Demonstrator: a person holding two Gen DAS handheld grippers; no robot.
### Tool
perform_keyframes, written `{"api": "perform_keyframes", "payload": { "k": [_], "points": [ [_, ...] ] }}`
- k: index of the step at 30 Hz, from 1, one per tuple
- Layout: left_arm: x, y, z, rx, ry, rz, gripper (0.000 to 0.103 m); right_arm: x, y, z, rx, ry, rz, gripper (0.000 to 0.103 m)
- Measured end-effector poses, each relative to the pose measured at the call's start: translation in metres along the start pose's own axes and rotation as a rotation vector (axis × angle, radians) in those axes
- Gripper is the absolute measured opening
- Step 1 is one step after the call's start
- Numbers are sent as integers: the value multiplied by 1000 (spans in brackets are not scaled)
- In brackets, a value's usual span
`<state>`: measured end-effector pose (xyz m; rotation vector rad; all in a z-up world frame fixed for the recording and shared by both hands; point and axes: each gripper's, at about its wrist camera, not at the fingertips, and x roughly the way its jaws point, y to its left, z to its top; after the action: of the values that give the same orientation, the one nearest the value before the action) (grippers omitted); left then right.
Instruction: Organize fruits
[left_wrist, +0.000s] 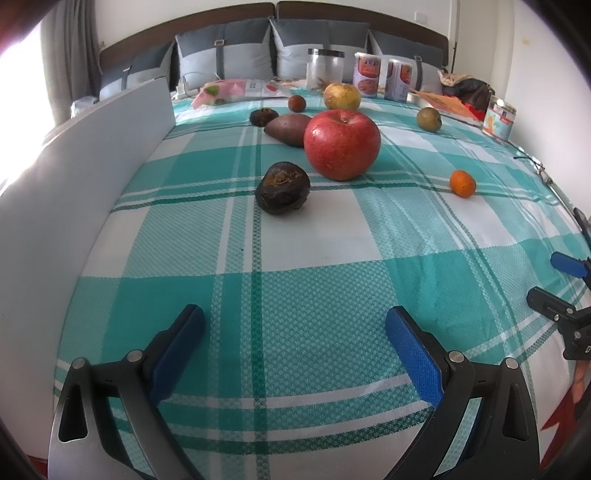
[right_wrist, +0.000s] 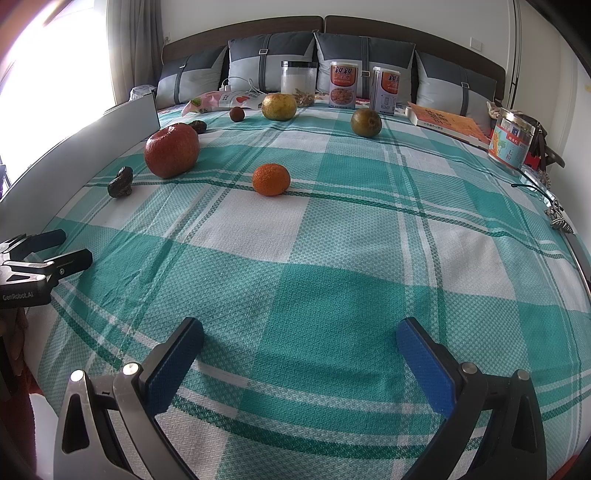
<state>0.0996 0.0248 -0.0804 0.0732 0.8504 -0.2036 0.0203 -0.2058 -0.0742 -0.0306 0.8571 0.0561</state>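
I hold both grippers low over the near end of a bed spread with a teal and white plaid cloth (right_wrist: 332, 258), each pointing up the bed toward the pillows (right_wrist: 364, 55). My left gripper (left_wrist: 295, 332) has its blue-padded fingers spread wide with nothing between them, and my right gripper (right_wrist: 299, 339) is spread just the same and carries nothing. From the right wrist view the left gripper shows at the left edge, beside a white board (right_wrist: 74, 147) that runs along that side of the bed. The fruits lie scattered across the far half of the cloth. The big red apple (left_wrist: 342, 144) sits upright, stem dimple up, straight ahead of my left fingers, with a dark wrinkled fruit (left_wrist: 283, 192) just beside it on the near left. Behind the apple a sweet potato (left_wrist: 288, 129) lies with its long axis running left to right, another dark fruit (left_wrist: 263, 116) near its far end. A small orange tangerine (right_wrist: 271, 179) rests well apart to the right of the apple. Farther back are a small reddish-brown fruit (right_wrist: 236, 113), a yellow-green citrus (right_wrist: 279, 106) and a green round fruit (right_wrist: 366, 122). Along the pillows stand a clear jar (right_wrist: 298, 83), two printed cans (right_wrist: 343, 85), a snack bag (right_wrist: 225, 100), and an orange book (right_wrist: 447, 123); a labelled jar (right_wrist: 511, 142) stands at the right edge.
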Motion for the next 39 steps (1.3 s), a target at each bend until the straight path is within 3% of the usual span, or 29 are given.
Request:
{"api": "perform_keyframes", "payload": {
  "k": [7, 10, 13, 18, 25, 26, 29, 32, 39],
  "points": [
    [-2, 0, -2, 2, 4, -4, 100, 0, 0, 0, 0, 0, 0, 103],
    [-2, 1, 2, 9, 54, -20, 99, 0, 0, 0, 0, 0, 1, 103],
    [5, 8, 24, -26, 141, -71, 98, 0, 0, 0, 0, 0, 0, 103],
    [20, 22, 73, -102, 111, -98, 97, 0, 0, 0, -1, 0, 1, 103],
    [63, 12, 92, -5, 157, -44, 96, 0, 0, -1, -1, 0, 0, 103],
    [64, 10, 93, 9, 150, -35, 94, 0, 0, -1, -1, 0, 0, 103],
    [65, 7, 91, 37, 152, -15, 63, 0, 0, -1, -1, 0, 1, 103],
    [63, 7, 88, 35, 124, -17, 41, 0, 0, -1, -1, 0, 1, 103],
    [42, 15, 74, -16, 95, -45, 40, 1, 0, -1, -1, 0, 0, 103]
  ]
}}
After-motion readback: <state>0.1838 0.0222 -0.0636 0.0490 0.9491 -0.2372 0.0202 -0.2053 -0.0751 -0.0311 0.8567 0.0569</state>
